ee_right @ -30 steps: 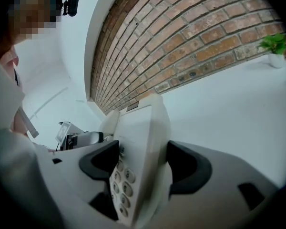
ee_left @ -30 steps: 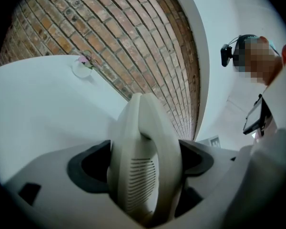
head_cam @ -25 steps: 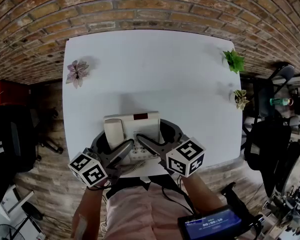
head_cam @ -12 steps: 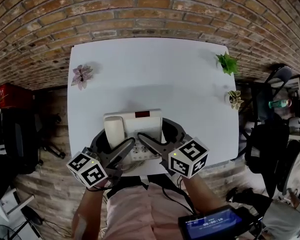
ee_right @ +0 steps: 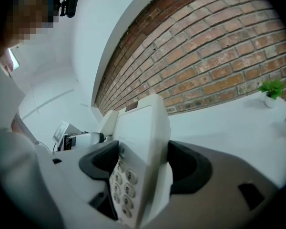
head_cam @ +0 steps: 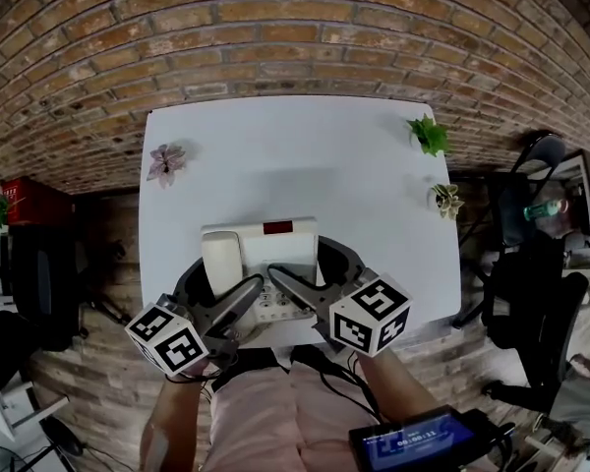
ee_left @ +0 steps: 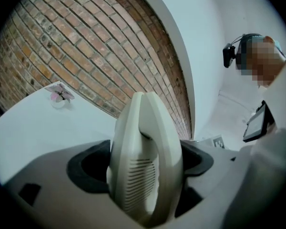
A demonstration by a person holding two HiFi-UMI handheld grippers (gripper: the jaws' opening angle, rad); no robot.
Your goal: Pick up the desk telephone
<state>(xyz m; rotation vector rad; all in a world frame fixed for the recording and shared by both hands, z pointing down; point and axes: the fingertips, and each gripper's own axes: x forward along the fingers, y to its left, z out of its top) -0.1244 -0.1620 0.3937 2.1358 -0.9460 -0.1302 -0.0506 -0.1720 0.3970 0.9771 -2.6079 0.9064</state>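
The beige desk telephone (head_cam: pixel 261 252) hangs above the near part of the white table (head_cam: pixel 295 146), held from both sides. My left gripper (head_cam: pixel 223 283) is shut across its left end, where the handset (ee_left: pixel 144 166) fills the gap between the jaws in the left gripper view. My right gripper (head_cam: pixel 313 271) is shut across the right end. There the keypad side of the telephone (ee_right: pixel 139 151) stands edge-on between the dark pads (ee_right: pixel 186 168). The phone's shadow falls on the table beyond it.
A pink potted plant (head_cam: pixel 166 161) stands at the table's left edge, a green one (head_cam: pixel 430 134) and a smaller one (head_cam: pixel 445 200) at the right edge. A brick wall (head_cam: pixel 275 28) runs behind the table. Dark office chairs (head_cam: pixel 531 293) stand to the right. A small screen (head_cam: pixel 413 442) sits by my waist.
Both grippers have risen together with the telephone clamped between them. The table now looks smaller and farther below, and the phone's shadow has spread out on it.
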